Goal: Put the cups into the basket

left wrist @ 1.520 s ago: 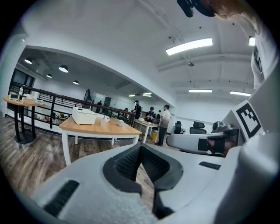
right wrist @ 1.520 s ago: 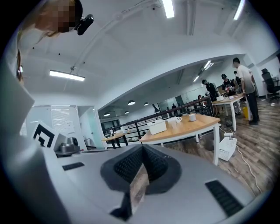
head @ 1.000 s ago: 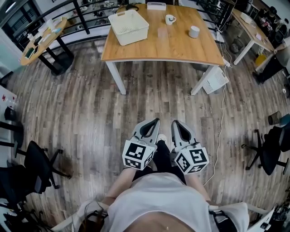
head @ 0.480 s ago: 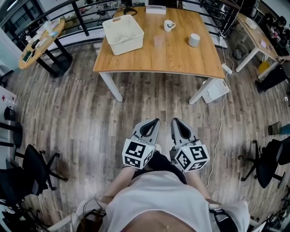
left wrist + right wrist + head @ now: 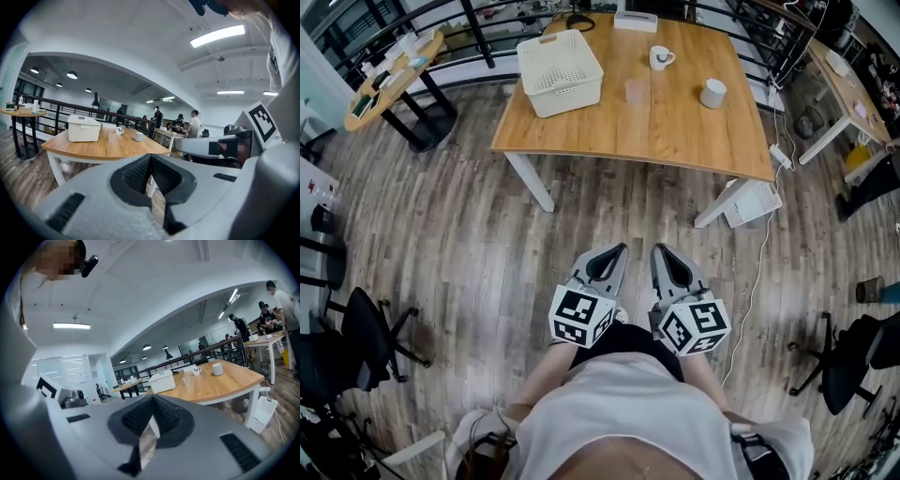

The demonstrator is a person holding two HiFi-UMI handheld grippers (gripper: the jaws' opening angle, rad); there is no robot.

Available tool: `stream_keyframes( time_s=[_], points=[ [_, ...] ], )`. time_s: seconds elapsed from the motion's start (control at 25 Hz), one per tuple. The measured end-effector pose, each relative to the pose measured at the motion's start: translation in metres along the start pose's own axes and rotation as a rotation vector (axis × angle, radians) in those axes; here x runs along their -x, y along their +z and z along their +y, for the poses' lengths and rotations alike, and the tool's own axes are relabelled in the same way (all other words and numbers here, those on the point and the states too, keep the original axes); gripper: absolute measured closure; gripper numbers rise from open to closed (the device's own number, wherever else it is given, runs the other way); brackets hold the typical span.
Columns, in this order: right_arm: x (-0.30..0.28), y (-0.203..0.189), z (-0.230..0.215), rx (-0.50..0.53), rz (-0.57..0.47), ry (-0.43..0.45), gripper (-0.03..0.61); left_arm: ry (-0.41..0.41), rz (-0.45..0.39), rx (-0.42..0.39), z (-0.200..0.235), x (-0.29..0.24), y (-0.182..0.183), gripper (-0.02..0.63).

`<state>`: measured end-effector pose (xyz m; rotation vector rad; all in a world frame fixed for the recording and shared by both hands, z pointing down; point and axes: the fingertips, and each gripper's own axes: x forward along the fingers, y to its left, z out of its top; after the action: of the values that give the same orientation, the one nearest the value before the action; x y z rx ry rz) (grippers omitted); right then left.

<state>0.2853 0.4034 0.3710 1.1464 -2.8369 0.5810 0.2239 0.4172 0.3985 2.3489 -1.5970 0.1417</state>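
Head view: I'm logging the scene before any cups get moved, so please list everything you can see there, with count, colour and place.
table: one, wood top on white legs, top centre
basket: one, white, table's left end
mug: one, white, table's far side
clear cup: one, see-through, mid-table, right of basket
white cup: one, right of clear cup
box: one, white, table's far edge
side table: one, wood top on black legs, upper left
chairs: at least two, black, by both side edges
floor unit: one, white, by table's right leg
shirt: white, bottom centre
left gripper: grey, shut, empty
right gripper: grey, shut, empty
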Motion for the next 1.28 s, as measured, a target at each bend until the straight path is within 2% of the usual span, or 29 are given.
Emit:
stream_keyframes(
  time_s=[0.2,0.72,1.28],
  points=[
    [-0.009,-0.001,-0.008,-0.001,0.023,0.006,0.568,0.007,-0.004,0.033,0.004,-0.008,0.002,0.606],
    [-0.060,0.012,-0.024,-0.014,0.042,0.048,0.568,-0.003,-0.009,0.003,0.038,-0.059,0.026,0.606],
    [-0.199,0.045,-0.076,0.003,0.053,0.018,0.568,-0.040,0.028,0.002,0.141,-0.159,0.064,0.606]
  ],
)
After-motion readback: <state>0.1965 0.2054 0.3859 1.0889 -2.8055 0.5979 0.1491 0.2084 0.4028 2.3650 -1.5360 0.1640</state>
